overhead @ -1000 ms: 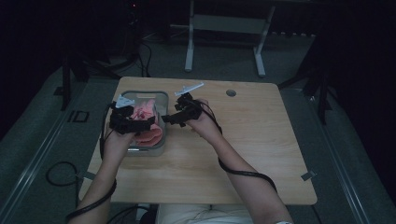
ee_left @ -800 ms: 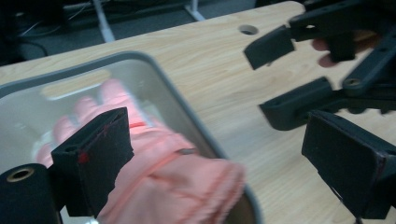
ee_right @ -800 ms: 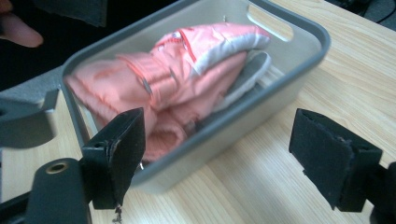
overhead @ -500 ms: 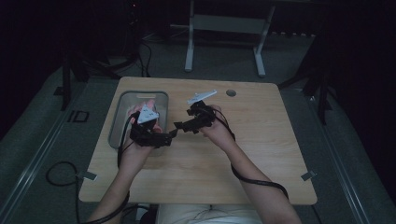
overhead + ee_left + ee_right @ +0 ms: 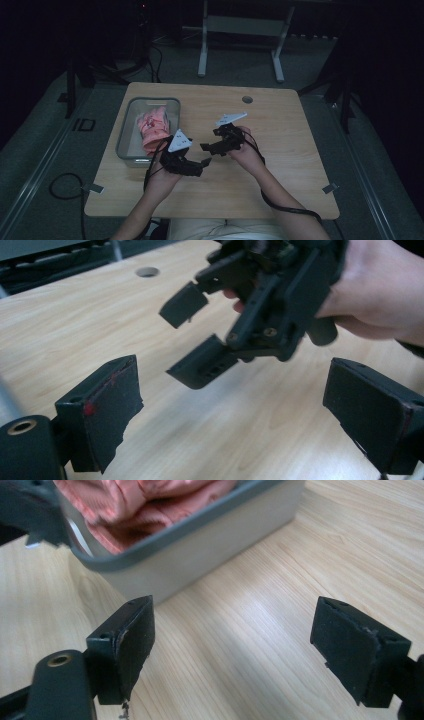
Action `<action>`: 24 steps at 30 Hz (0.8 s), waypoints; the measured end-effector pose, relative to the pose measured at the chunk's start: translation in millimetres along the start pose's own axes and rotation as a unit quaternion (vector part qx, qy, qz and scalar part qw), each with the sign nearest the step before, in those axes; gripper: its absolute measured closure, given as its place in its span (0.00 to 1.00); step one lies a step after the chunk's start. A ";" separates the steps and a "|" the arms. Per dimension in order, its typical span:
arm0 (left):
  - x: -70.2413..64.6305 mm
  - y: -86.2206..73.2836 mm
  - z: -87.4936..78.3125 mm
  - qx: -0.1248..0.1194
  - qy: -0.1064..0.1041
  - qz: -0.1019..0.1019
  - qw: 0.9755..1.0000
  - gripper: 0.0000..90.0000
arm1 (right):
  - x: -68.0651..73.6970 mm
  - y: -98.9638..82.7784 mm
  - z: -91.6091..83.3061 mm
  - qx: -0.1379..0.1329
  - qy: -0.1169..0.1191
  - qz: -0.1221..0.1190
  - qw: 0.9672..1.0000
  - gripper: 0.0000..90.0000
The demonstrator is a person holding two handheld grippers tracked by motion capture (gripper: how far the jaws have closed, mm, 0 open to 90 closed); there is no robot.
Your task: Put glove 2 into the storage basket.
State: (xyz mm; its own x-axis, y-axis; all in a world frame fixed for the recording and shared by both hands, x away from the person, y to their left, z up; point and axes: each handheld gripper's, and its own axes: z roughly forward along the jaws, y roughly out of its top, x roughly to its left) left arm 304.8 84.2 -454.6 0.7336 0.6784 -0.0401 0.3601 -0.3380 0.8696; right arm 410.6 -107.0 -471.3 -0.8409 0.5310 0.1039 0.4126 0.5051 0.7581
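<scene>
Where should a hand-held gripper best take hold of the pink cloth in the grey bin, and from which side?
Probably from above: the grey bin walls block the sides. Grip a raised fold of the bunched pink cloth, which humps up near the rim.

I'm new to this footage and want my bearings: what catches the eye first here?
The pink cloth bunched in the grey tub at the table's left side stands out first. Near the table's middle, the left gripper and right gripper hover close together, fingers open and empty.
</scene>
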 end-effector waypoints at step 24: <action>-22.8 -42.3 45.6 0.022 -0.058 0.013 0.998 0.09 | -7.4 -70.0 -14.7 -0.002 -0.017 -0.006 1.000 0.19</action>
State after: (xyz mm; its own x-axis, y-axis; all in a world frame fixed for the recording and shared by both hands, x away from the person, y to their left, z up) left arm 299.2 53.3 -512.9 0.8037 0.5900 -0.0776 0.3638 -0.3839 0.8487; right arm 382.8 -156.2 -515.7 -0.8340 0.5470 0.0728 0.4004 0.5092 0.7618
